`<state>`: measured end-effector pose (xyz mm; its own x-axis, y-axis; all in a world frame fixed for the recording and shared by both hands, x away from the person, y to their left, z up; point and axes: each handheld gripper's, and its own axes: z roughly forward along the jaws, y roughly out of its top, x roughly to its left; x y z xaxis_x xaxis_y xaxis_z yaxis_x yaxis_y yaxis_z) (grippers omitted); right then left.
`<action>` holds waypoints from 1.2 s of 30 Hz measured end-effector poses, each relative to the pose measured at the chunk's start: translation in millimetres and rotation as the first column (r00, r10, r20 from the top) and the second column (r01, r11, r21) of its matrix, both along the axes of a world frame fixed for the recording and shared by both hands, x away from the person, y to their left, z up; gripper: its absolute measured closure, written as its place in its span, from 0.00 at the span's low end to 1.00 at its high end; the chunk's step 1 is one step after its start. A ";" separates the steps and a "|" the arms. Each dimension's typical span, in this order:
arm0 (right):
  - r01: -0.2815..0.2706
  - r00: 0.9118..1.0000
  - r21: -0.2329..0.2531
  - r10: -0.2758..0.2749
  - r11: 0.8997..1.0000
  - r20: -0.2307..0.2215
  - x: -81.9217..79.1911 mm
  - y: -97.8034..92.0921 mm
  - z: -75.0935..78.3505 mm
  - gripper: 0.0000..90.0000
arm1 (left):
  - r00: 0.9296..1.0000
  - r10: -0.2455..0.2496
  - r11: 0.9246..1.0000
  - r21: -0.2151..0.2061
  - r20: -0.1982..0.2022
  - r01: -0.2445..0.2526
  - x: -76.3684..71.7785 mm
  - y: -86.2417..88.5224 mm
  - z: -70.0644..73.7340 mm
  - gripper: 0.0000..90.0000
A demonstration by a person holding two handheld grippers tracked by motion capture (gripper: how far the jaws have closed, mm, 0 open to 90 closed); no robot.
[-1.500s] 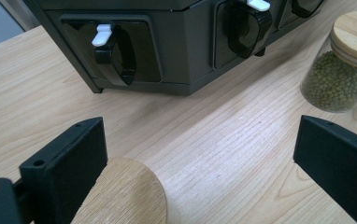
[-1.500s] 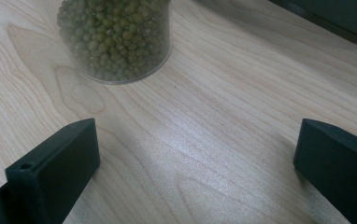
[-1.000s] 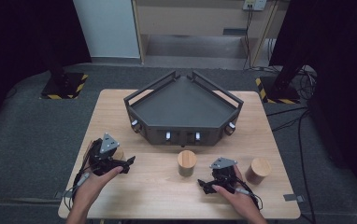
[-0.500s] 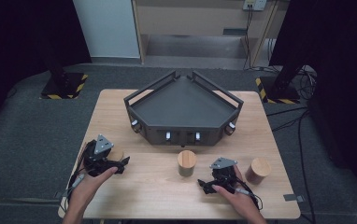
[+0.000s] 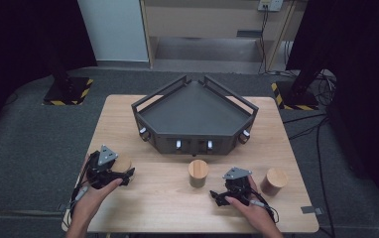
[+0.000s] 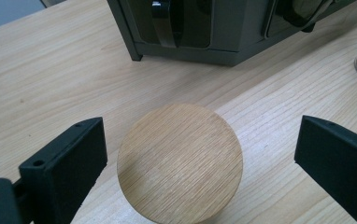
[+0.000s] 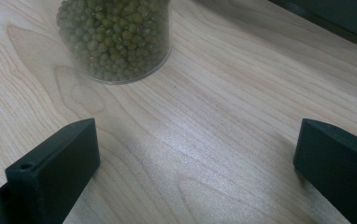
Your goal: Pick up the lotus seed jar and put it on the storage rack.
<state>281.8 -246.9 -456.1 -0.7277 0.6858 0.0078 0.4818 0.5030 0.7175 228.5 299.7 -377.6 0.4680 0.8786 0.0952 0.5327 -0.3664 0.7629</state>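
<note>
My left gripper (image 5: 124,174) hangs over the near-left part of the wooden table (image 5: 153,198), jaws spread wide and gripping nothing. Between them, in the left gripper view, sits the round wooden lid (image 6: 180,161) of a jar, seen from above; each jaw stands clear of it, with a gap of bare table on both sides. In the high view that same lid (image 5: 122,162) peeks out just right of the grey plate on my left gripper.

My right gripper (image 5: 219,197) rests low at the near-right of the table, also released, its 2 jaws wide apart over bare wood in the right gripper view. Just beyond them stands a clear jar of green beans (image 7: 116,37), apart from both jaws. In the high view this is the middle jar (image 5: 198,173) with a wooden lid, near the front of the dark angular tray unit (image 5: 195,116) that fills the far half of the table. A 3rd wooden-lidded jar (image 5: 275,181) stands to the right of my right hand (image 5: 249,210), close to it but not touching.
</note>
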 end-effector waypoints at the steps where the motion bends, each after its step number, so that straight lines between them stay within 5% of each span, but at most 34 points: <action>1: 0.000 1.000 0.000 0.000 1.000 0.000 0.0 0.0 0.0 0.01 | 1.000 0.001 1.000 0.002 -0.003 -0.001 0.4 0.4 -0.8 0.01; 12: 0.000 1.000 0.000 0.000 1.000 0.000 -0.1 0.0 0.0 0.01 | 0.999 0.029 0.999 -0.024 -0.018 -0.030 1.8 7.6 -11.3 0.01; 36: 0.002 1.000 0.000 -0.002 1.000 0.000 -0.3 0.1 0.0 0.01 | 0.997 0.045 0.999 -0.007 -0.056 -0.045 6.5 4.7 -31.3 0.02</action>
